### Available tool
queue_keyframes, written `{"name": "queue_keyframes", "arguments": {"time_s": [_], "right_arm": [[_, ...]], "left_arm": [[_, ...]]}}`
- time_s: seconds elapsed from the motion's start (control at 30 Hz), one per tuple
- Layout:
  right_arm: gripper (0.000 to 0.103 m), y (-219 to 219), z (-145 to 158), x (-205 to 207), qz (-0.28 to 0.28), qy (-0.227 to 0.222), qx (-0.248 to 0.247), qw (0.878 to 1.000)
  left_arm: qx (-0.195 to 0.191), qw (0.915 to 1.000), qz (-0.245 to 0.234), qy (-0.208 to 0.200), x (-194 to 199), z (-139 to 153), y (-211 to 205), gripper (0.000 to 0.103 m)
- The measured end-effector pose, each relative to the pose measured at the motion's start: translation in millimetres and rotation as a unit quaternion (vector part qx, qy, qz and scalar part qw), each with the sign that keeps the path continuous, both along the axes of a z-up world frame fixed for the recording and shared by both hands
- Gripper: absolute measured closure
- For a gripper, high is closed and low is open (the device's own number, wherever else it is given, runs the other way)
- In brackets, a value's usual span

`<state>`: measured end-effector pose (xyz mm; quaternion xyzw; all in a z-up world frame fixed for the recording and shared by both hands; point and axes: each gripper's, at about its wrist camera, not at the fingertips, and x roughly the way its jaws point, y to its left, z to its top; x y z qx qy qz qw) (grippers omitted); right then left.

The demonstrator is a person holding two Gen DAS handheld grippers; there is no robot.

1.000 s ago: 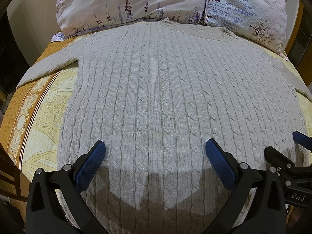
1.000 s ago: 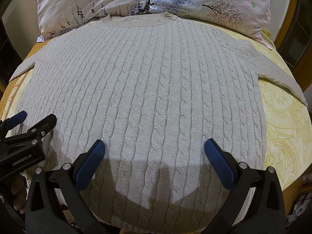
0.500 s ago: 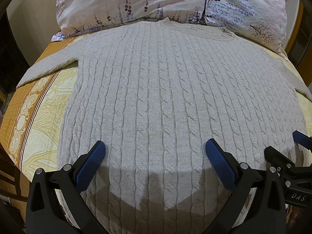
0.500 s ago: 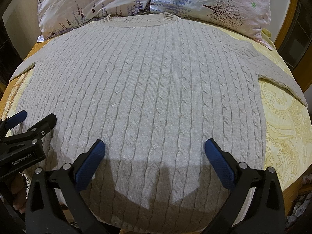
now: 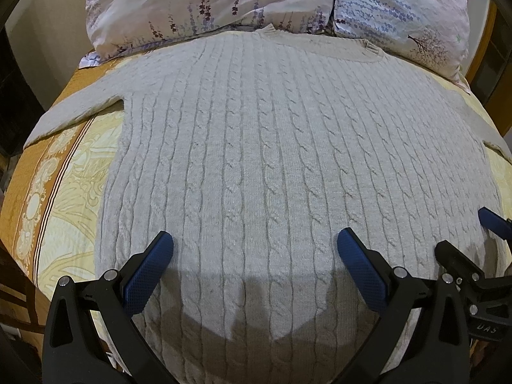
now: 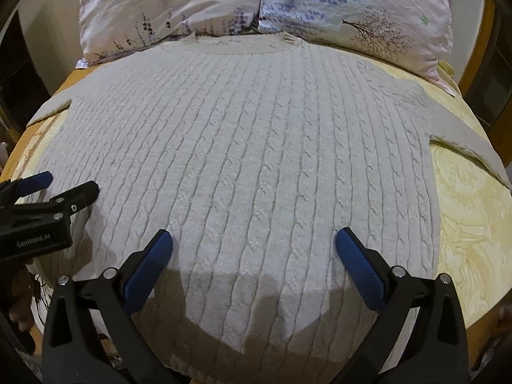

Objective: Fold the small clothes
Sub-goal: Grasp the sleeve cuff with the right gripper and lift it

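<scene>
Hand-held grippers (image 5: 255,249) (image 6: 253,247) hover agape above sweater (image 5: 272,160).

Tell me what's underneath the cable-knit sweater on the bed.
The sweater lies flat on a yellow patterned bedspread, which shows beside both sleeves. Its collar reaches two floral pillows. Whatever lies directly beneath the knit is covered and cannot be seen.
</scene>
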<state>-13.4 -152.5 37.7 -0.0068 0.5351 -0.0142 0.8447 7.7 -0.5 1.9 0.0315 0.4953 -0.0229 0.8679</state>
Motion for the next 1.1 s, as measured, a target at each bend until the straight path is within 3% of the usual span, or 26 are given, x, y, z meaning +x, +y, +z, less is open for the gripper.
{"name": "queue_keyframes", "arguments": {"time_s": [0.1, 0.17, 0.3, 0.4, 0.43, 0.6, 0.7, 0.83, 0.93, 1.1], "right_arm": [[0.002, -8, 0, 4, -0.001, -0.001, 0.004, 1.0], [0.002, -28, 4, 12, -0.03, -0.002, 0.007, 1.0], [0.005, -100, 15, 28, -0.134, -0.023, 0.059, 0.989], [0.014, -175, 26, 35, -0.239, -0.052, 0.124, 0.962], [0.015, -204, 30, 36, -0.28, -0.064, 0.144, 0.947], [0.031, -310, 28, 33, -0.412, -0.09, 0.187, 0.887], [0.041, -346, 18, 28, -0.459, -0.09, 0.216, 0.857], [0.052, -371, 6, 19, -0.492, -0.104, 0.25, 0.828], [0.061, -381, 2, 21, -0.5, -0.107, 0.253, 0.821], [0.078, -387, -4, 20, -0.501, -0.112, 0.249, 0.822]], "left_arm": [[0.002, 1.0, -0.007, 0.006, 3, 0, -1, 0.001], [0.002, 0.9998, -0.014, 0.01, 6, 0, -1, 0.001], [-0.001, 0.9996, -0.027, 0.005, 7, 1, 1, 0.001], [-0.005, 0.9997, -0.025, -0.004, 12, 2, 5, 0.001], [-0.011, 0.9997, -0.022, -0.006, 14, 3, 7, 0.001], [-0.043, 0.9989, -0.001, -0.021, 28, 11, 21, 0.001], [-0.053, 0.9981, 0.008, -0.03, 34, 15, 26, 0.001], [-0.068, 0.997, 0.015, -0.036, 38, 18, 28, 0.001], [-0.085, 0.9956, 0.016, -0.035, 40, 19, 28, 0.001], [-0.105, 0.9937, 0.022, -0.035, 45, 20, 28, 0.001]]}}
